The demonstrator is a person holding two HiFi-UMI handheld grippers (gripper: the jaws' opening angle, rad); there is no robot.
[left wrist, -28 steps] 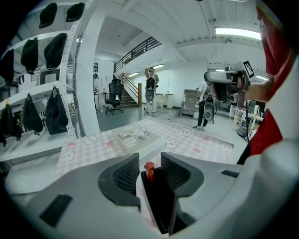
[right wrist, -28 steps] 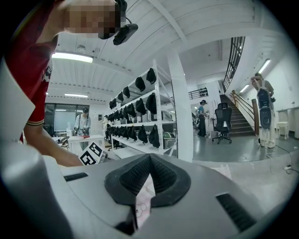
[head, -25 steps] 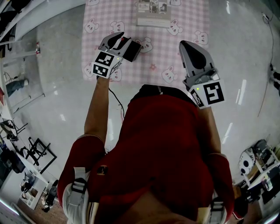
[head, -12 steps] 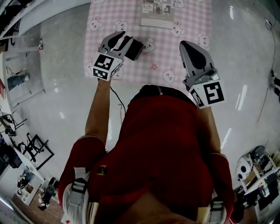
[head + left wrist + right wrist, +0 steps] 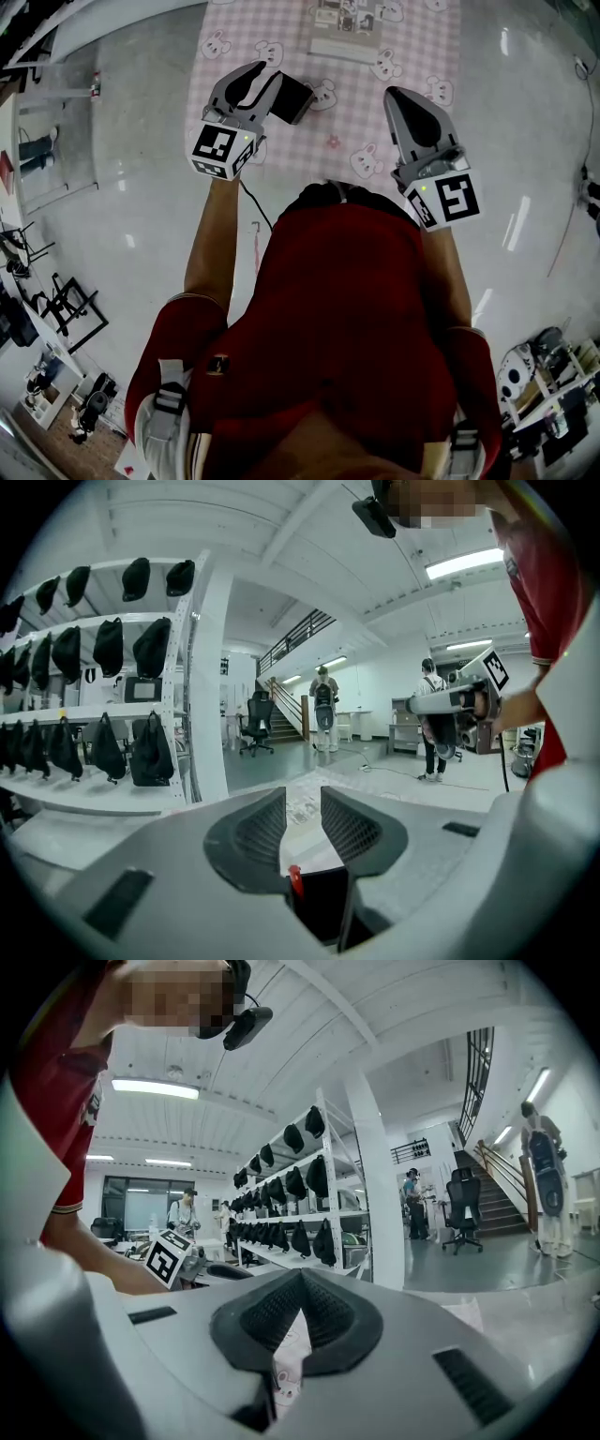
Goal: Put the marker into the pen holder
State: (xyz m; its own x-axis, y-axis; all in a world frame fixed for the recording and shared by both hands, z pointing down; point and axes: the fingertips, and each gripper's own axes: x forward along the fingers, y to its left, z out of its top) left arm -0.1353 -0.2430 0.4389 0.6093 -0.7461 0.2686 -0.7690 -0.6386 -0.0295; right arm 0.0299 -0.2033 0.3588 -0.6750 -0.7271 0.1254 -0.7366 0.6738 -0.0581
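Left gripper view showed the marker's red end (image 5: 295,881) poking up at the left rim of the black pen holder (image 5: 323,907), low in the gap under the jaws, so it looked to be inside. The left gripper (image 5: 303,803) had its jaws apart; they'd just been closing a bit, with nothing pinched between them. Head view had the holder lying on the pink checked cloth (image 5: 356,112), right beside that gripper. The right gripper (image 5: 300,1283) was closed tip to tip, empty, over the cloth.

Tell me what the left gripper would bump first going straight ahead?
Probably nothing soon. The left gripper, its empty jaws apart though just closing slightly, aims over the black pen holder below, towards the printed sheet on the pink cloth. Depth is unclear.
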